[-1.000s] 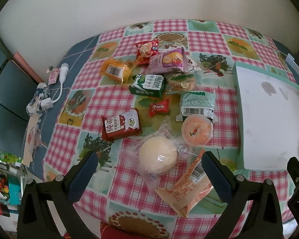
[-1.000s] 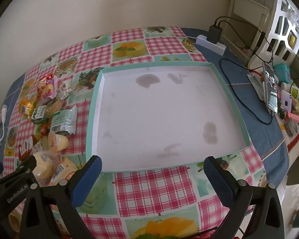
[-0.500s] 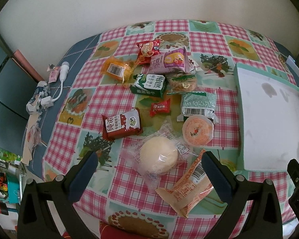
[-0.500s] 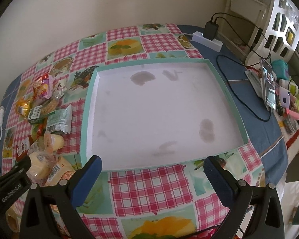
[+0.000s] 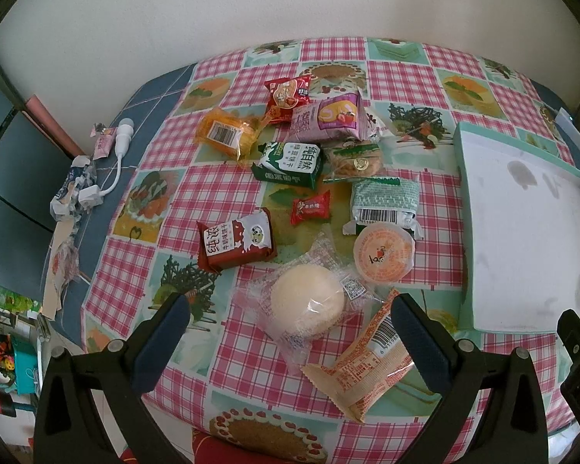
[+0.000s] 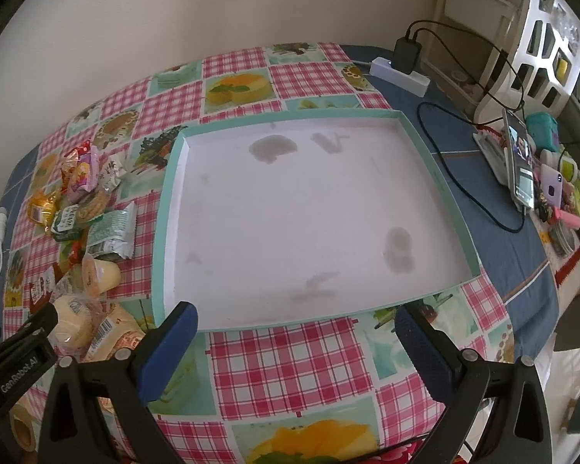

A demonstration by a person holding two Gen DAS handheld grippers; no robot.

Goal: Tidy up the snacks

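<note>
Several wrapped snacks lie on a checked tablecloth. Nearest my open left gripper (image 5: pixel 290 332) are a round white bun in clear wrap (image 5: pixel 307 303), an orange packet (image 5: pixel 367 363) and an orange jelly cup (image 5: pixel 382 251). Farther off lie a red biscuit pack (image 5: pixel 236 243), a small red candy (image 5: pixel 309 207), a green pack (image 5: pixel 384 201), a green carton (image 5: pixel 290 164), a purple pack (image 5: pixel 328 118) and a yellow pack (image 5: pixel 226 133). A shallow white tray with a teal rim (image 6: pixel 170 193) is empty, just ahead of my open right gripper (image 6: pixel 295 342). The tray also shows in the left wrist view (image 5: pixel 464 208).
A white power strip with a black charger (image 6: pixel 400 67) and cables lie behind the tray. A phone and small items (image 6: pixel 522 162) crowd the right side. A white plug and wrappers (image 5: pixel 92 189) lie on the blue cloth at the left table edge.
Both grippers have drifted slightly; the views shifted a little. Both stay open and empty. The snacks have not moved.
</note>
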